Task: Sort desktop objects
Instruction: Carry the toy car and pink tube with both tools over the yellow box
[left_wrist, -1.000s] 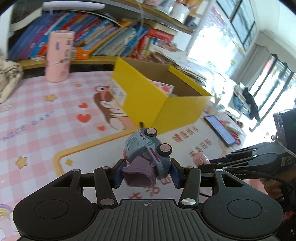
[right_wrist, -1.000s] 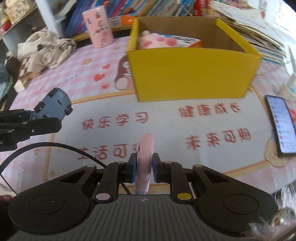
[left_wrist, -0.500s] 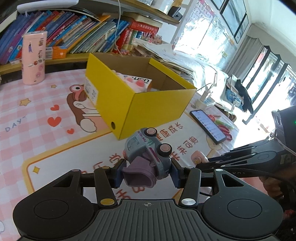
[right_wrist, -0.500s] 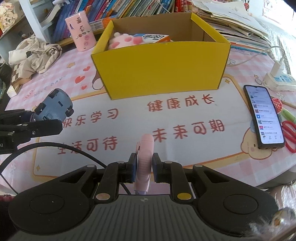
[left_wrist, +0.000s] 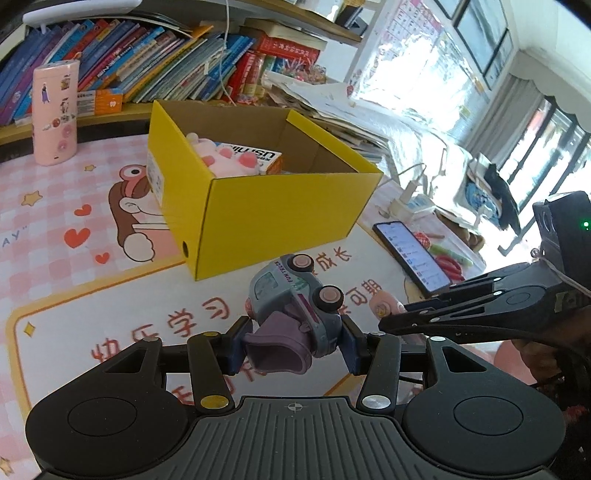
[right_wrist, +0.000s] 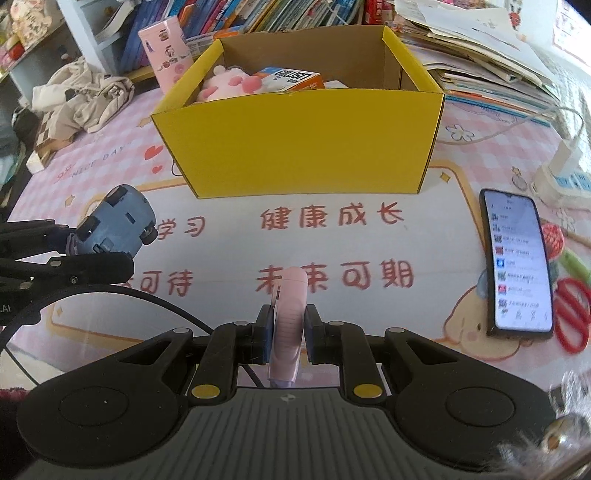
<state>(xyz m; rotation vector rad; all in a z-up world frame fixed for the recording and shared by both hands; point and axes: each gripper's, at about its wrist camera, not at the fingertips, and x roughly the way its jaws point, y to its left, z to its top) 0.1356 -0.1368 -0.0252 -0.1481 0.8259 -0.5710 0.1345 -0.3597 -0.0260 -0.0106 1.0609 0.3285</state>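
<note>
My left gripper (left_wrist: 293, 341) is shut on a blue-grey toy truck (left_wrist: 295, 299) with a purple bucket, held above the mat in front of the yellow box (left_wrist: 280, 206). The truck also shows at the left of the right wrist view (right_wrist: 118, 221). My right gripper (right_wrist: 288, 332) is shut on a slim pink object (right_wrist: 290, 314), held above the mat facing the yellow box (right_wrist: 303, 144). The box holds a pink plush toy (right_wrist: 229, 83) and a white-orange carton (right_wrist: 291, 78).
A phone (right_wrist: 517, 262) lies on the mat at the right, with red scissors (right_wrist: 572, 317) beside it. A pink canister (left_wrist: 55, 114) stands at the back left before a row of books (left_wrist: 147, 70). A cloth heap (right_wrist: 81, 96) and a charger (right_wrist: 565, 162) lie nearby.
Both grippers have risen and pulled back, so the box interior is more in view. The left wrist view has swung so the box sits more to the left. Both keep hold.
</note>
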